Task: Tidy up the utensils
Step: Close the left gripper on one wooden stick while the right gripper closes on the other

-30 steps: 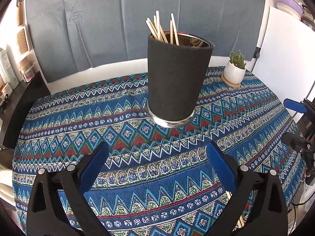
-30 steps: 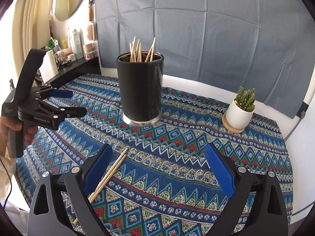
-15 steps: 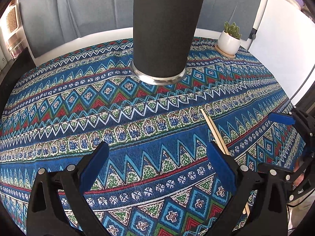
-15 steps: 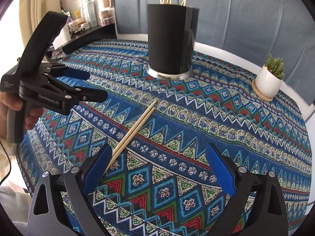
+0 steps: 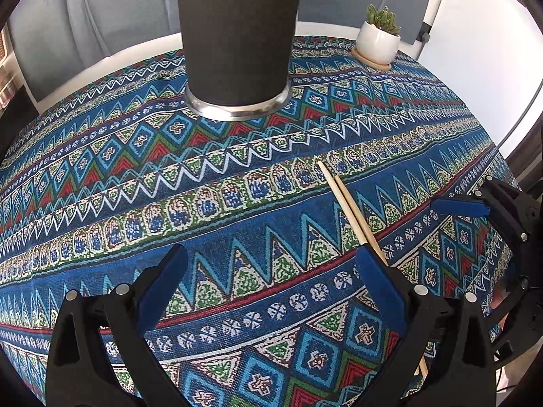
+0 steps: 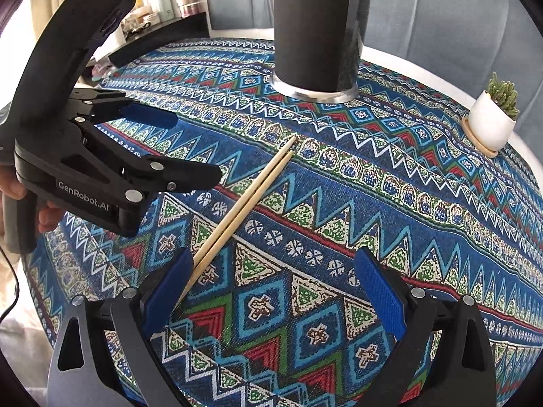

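A pair of wooden chopsticks [image 6: 244, 205] lies side by side on the patterned tablecloth [image 6: 390, 203]; it also shows in the left wrist view [image 5: 351, 212], running under my left gripper's right finger. A tall black utensil holder [image 5: 237, 34] with a metal base stands at the back centre, also in the right wrist view [image 6: 315, 27]; its top is cut off. My left gripper [image 5: 271, 288] is open and empty, low over the cloth. My right gripper [image 6: 273, 288] is open and empty, its left finger beside the chopsticks' near end.
A small cactus in a white pot [image 5: 378, 42] stands on a saucer at the back right, also in the right wrist view [image 6: 493, 123]. A white board [image 5: 475, 51] stands to the right. A shelf with bottles [image 6: 163, 0] is at the left.
Both grippers have dropped lower and moved closer to the cloth and the chopsticks. The holder now fills the top of both views, its rim out of frame.
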Action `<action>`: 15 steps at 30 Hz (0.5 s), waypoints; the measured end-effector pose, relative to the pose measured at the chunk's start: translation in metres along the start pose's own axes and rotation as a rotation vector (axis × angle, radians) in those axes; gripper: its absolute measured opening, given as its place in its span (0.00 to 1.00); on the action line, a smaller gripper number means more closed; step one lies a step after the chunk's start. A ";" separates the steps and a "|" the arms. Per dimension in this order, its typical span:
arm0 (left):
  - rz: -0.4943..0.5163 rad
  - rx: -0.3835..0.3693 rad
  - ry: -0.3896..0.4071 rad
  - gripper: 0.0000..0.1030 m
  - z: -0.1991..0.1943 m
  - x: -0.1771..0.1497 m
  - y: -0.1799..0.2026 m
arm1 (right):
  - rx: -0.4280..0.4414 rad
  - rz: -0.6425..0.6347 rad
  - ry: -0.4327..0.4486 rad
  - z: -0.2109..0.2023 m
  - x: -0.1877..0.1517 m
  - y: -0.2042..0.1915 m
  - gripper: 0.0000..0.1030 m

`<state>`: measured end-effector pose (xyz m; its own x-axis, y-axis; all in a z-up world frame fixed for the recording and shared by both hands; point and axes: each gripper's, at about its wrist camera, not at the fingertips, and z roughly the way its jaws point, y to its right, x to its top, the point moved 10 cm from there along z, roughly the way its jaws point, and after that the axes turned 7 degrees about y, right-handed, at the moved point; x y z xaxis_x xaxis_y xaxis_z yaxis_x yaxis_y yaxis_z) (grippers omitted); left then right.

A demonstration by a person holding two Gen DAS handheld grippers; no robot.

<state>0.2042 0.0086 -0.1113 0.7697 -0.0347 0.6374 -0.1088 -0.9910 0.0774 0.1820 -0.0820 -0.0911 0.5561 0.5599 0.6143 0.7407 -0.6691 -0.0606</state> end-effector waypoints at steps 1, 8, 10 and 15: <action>0.004 -0.003 -0.005 0.94 0.002 0.000 0.002 | 0.002 0.000 0.001 0.000 0.000 -0.001 0.89; 0.028 -0.006 -0.022 0.94 0.011 0.002 0.016 | -0.029 -0.007 -0.005 -0.001 -0.001 0.003 0.91; 0.045 -0.013 -0.020 0.94 0.012 0.003 0.021 | -0.044 -0.019 -0.001 -0.002 -0.002 0.005 0.92; 0.077 0.016 -0.007 0.94 0.018 0.005 0.028 | -0.055 -0.030 0.003 -0.004 -0.004 0.006 0.92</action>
<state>0.2160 -0.0219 -0.1194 0.7638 -0.1119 0.6357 -0.1580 -0.9873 0.0160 0.1823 -0.0898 -0.0911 0.5325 0.5792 0.6172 0.7354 -0.6776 0.0014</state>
